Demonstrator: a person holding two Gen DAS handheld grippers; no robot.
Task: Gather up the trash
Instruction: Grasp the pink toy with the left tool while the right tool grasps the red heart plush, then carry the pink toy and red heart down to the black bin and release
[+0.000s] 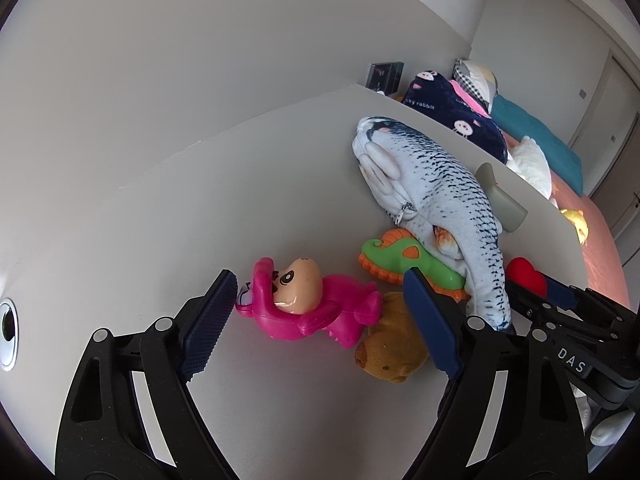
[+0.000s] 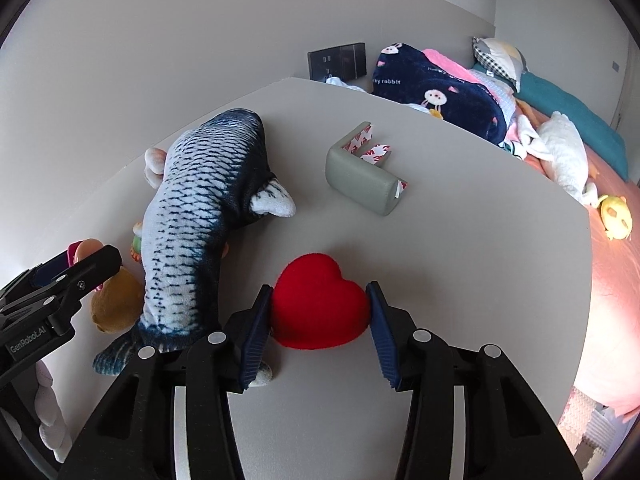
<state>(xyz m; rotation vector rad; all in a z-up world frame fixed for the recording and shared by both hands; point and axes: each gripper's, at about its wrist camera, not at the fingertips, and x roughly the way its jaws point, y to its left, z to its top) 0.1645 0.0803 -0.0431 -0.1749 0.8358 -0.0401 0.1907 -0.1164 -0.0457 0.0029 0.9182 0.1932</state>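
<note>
On the grey table [image 1: 248, 184] lie a pink plastic bear toy [image 1: 308, 304], a brown plush [image 1: 394, 344], a green and orange seahorse toy [image 1: 404, 260] and a large plush fish [image 1: 436, 200]. My left gripper [image 1: 320, 320] is open, its pads on either side of the pink bear, the left pad close to its head. My right gripper [image 2: 320, 316] has its pads against both sides of a red plush heart [image 2: 318, 304] that rests on the table [image 2: 460, 260]. A grey foam corner guard [image 2: 360, 176] with adhesive strips lies behind it. The fish [image 2: 196, 216] lies to the left.
A bed with a navy blanket [image 2: 436, 88], teal pillow [image 2: 576, 120], white plush [image 2: 564, 152] and a yellow toy [image 2: 616, 216] runs beyond the table's right edge. A wall and a dark socket panel [image 2: 338, 60] stand behind the table. A round cable grommet [image 1: 8, 332] sits at far left.
</note>
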